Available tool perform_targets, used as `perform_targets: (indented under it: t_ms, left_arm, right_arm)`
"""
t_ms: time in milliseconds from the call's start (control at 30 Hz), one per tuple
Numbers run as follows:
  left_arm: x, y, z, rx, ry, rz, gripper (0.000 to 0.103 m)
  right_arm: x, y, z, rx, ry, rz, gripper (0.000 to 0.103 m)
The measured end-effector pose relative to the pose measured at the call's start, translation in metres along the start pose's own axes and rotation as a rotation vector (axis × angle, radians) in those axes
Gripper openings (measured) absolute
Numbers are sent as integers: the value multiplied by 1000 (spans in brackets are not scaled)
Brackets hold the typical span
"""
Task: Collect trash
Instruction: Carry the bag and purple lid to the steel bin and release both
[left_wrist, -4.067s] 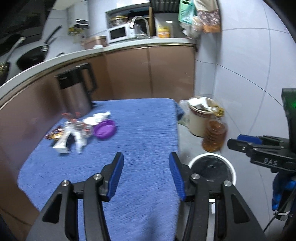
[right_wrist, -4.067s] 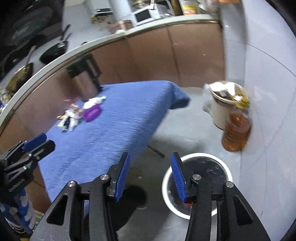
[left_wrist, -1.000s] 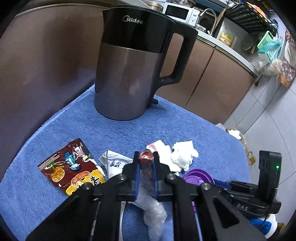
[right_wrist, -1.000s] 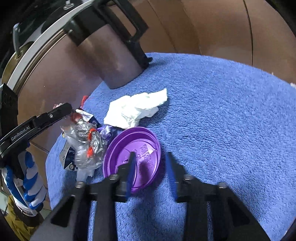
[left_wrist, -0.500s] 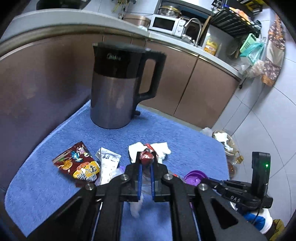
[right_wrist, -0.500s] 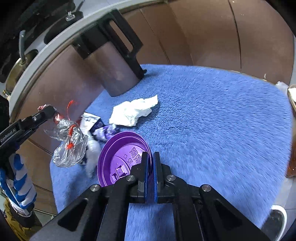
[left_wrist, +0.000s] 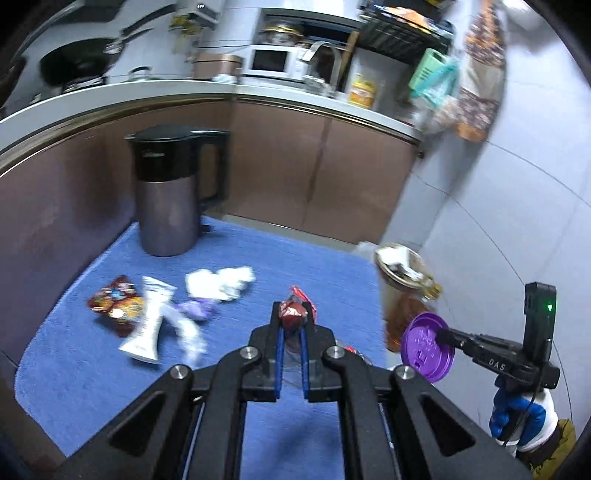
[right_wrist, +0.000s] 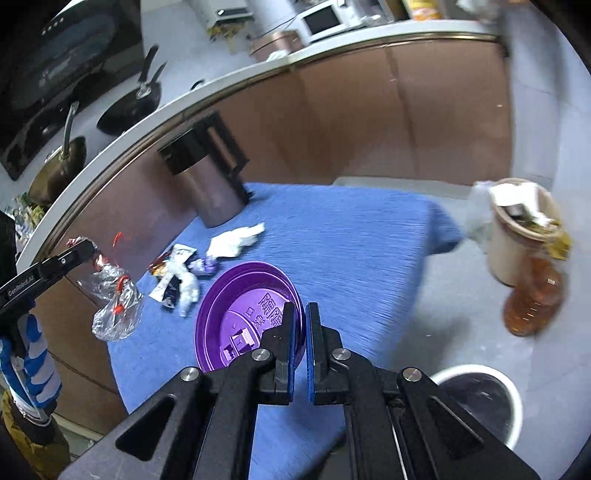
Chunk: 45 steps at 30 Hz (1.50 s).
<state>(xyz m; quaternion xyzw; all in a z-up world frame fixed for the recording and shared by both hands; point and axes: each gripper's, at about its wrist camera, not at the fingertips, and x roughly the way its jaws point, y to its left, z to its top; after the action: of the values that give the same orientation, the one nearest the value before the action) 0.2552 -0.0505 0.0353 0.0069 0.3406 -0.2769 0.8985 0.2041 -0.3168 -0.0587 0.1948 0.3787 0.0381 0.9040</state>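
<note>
- Above the blue towel-covered table (left_wrist: 314, 258), the left gripper (left_wrist: 291, 317) is clamped on a clear plastic wrapper (right_wrist: 114, 306) with red ties; its red knot sits right at the fingertips, and the crinkled bag hangs below them in the right wrist view.
- At 3 o'clock from the left gripper, the right gripper (right_wrist: 300, 314) pinches the rim of a purple plastic cup lid (right_wrist: 243, 314), which stands on edge at 9 o'clock of its closed tips.
- At 10 o'clock from the left gripper, litter lies on the towel: a snack packet (left_wrist: 114, 301), a white sachet (left_wrist: 147, 325), a crumpled tissue (left_wrist: 218, 282) and a small purple wrapper (left_wrist: 197, 308).
- At 11 o'clock stands an electric kettle (left_wrist: 168, 192).
- At 4 o'clock from the right gripper, a white-rimmed trash bin (right_wrist: 480, 398) sits on the floor.
</note>
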Motion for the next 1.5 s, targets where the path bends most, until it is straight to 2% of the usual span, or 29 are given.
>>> perform_targets:
  t_ms: [133,300,500,667,833,867,967,1067,1500]
  left_arm:
    - [17,-58,-15,78,36,-60,6]
    - [60,-133,-43,169,113,-124,6]
    - [121,-202,-83,273,221,-147,7]
    - [164,-232,-111,302,298,-161,8]
    - [198,-243,-127,290,369,-185,9]
    - [202,-243,-128,285,378,-191,9]
    - [213,-242,-131,266,408,-206,10]
    - [214,-239,-132,252,414,-217,10]
    - [219,-244,-134,204,446,-231,10]
  right_arm:
    - [-44,-39,-24,27,-32,-113,5]
    - [-70,-91,-58,99,-37,-237,5]
    - [-59,-150,-96,155,22,-405,5]
    - [-40,-189,-117,195,82,-475,5]
    - [-10,-208,-129,222,136,-481,7]
    - [-3,-212,-131,231,146,-480,9]
    - [6,-218,-135,244,148,-468,25]
    - [11,-220,-135,235,152,-466,27]
    - [-27,-204,-133,233,66,-497,36]
